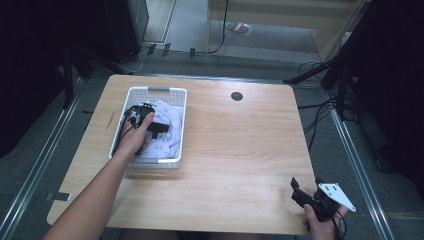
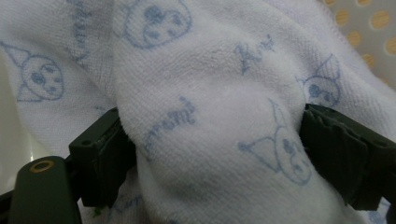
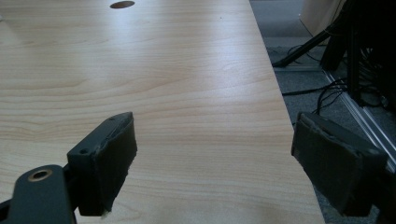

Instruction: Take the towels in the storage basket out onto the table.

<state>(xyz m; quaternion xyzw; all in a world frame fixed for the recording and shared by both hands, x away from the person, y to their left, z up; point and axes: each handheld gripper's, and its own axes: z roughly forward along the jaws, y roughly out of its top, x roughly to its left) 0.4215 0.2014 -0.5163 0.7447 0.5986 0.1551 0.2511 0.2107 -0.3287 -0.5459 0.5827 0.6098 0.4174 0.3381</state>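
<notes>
A white cloth [image 1: 169,116] printed with pale blue cartoon faces lies bunched in a white perforated basket [image 1: 150,90] at the table's left. My left gripper [image 1: 154,128] reaches down into the basket. In the left gripper view its two dark pads [image 2: 100,154] sit against either side of a thick fold of the cloth [image 2: 205,70], which bulges between them. My right gripper [image 1: 306,183] rests at the table's front right corner. In the right gripper view it [image 3: 212,135] stands open over bare wood, with nothing between its pads.
The light wooden table [image 1: 240,145] has a round cable hole [image 1: 237,96] at the back centre. Its right edge [image 3: 280,116] runs just beside my right gripper. The basket's holed wall [image 2: 369,28] lies beyond the cloth. Stands and cables crowd the floor at right.
</notes>
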